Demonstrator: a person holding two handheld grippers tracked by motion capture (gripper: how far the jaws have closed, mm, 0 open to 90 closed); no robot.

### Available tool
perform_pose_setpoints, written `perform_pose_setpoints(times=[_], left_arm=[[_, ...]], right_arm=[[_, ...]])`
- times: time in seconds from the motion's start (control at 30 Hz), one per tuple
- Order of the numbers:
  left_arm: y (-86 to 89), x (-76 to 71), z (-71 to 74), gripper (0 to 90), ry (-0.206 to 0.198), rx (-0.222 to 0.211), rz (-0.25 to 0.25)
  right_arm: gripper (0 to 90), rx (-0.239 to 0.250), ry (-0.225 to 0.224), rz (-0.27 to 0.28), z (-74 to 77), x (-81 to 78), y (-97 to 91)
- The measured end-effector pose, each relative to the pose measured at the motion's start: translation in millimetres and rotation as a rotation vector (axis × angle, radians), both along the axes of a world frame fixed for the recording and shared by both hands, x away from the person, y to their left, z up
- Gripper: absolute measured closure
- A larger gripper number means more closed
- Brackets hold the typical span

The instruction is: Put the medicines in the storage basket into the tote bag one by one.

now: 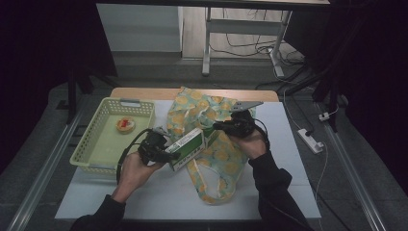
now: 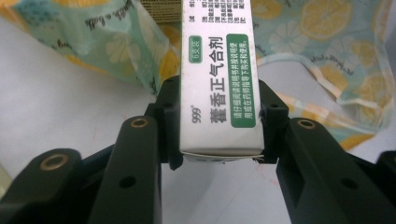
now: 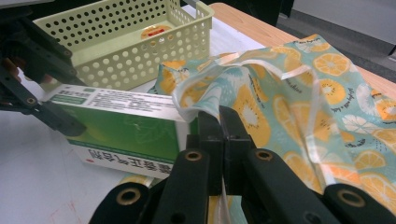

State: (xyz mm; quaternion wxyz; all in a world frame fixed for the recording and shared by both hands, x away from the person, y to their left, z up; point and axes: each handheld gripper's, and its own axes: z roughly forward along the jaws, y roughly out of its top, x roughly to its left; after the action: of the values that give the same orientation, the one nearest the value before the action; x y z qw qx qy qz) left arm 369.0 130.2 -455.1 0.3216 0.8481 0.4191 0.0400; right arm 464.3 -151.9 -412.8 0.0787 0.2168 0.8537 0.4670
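A green and white medicine box (image 1: 188, 146) hangs just above the table, clamped at one end by my left gripper (image 1: 169, 154). In the left gripper view both pads press the sides of the box (image 2: 219, 79), so that gripper (image 2: 219, 128) is shut on it. My right gripper (image 1: 219, 127) is shut on the edge of a lemon-print cloth bag (image 1: 214, 144) and holds that edge up. In the right gripper view the jaws (image 3: 219, 116) pinch the fabric of the bag (image 3: 299, 102), and the far end of the box (image 3: 126, 128) reaches under the lifted edge.
A pale green perforated basket (image 1: 96, 139) stands at the left of the white table mat (image 1: 159, 197), with a small round tin (image 1: 125, 125) inside it. The bag's handles trail toward the front edge. Cables and a power strip (image 1: 310, 140) lie on the floor to the right.
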Motion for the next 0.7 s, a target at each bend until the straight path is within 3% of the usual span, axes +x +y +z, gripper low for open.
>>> perform_pose_setpoints(times=[0.7], left_arm=[[-30.0,25.6,0.7,61.7,-0.021,0.055,0.0]], right_arm=[[89.4,0.011,-0.005,0.025,1.7,-5.4,7.5]])
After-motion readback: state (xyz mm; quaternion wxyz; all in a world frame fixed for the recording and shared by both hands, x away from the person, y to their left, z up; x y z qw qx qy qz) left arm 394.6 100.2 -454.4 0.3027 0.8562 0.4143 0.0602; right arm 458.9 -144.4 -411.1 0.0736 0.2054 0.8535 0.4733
